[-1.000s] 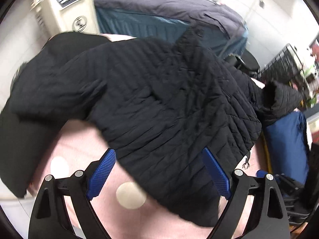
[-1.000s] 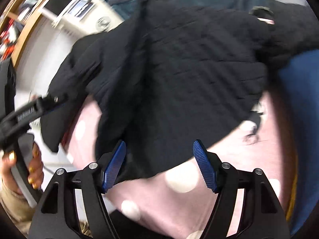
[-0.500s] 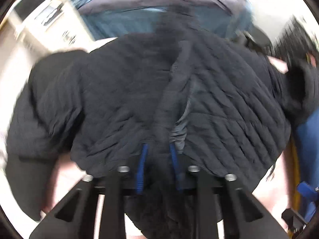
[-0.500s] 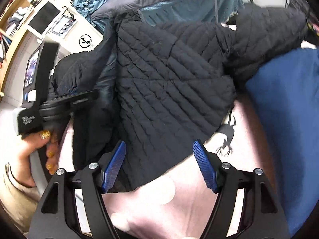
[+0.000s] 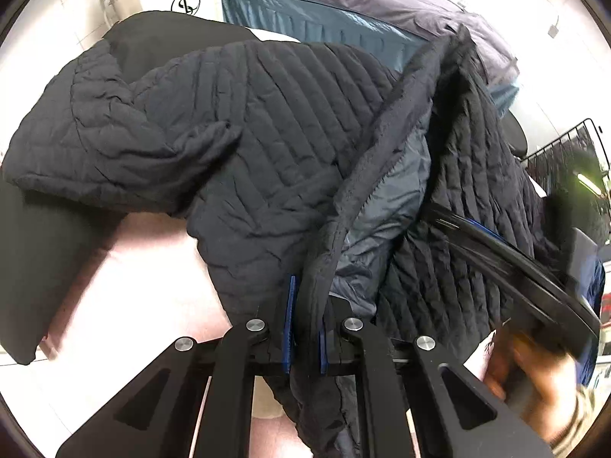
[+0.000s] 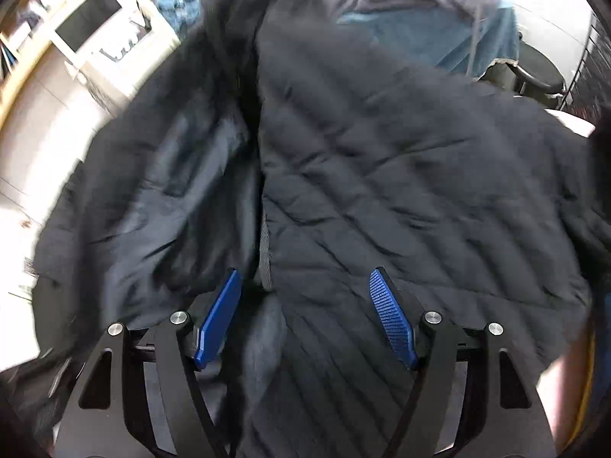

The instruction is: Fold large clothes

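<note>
Left gripper [image 5: 305, 328] is clamped on the front edge of the black quilted jacket [image 5: 267, 122], near the hem, with the edge lifted so the grey lining [image 5: 385, 198] shows. Right gripper [image 6: 305, 316] has its fingers spread apart over the jacket, holding nothing; the zipper edge [image 6: 265, 252] sits between them. The view is blurred, so I can't tell whether the pads touch the fabric.

Jacket lies mostly spread on the pink dotted sheet [image 5: 145, 267], with one sleeve [image 5: 114, 145] bunched to the left and the other side draped off to the right. Beyond it sit a grey-blue duvet [image 5: 343, 4] and a white appliance [image 6: 114, 38].

Progress looks early: one front panel is gripped and raised, and no finished fold is visible. Still left are bringing the panel across, tucking in the sleeves and folding the body. Puffy fabric may spring back.
</note>
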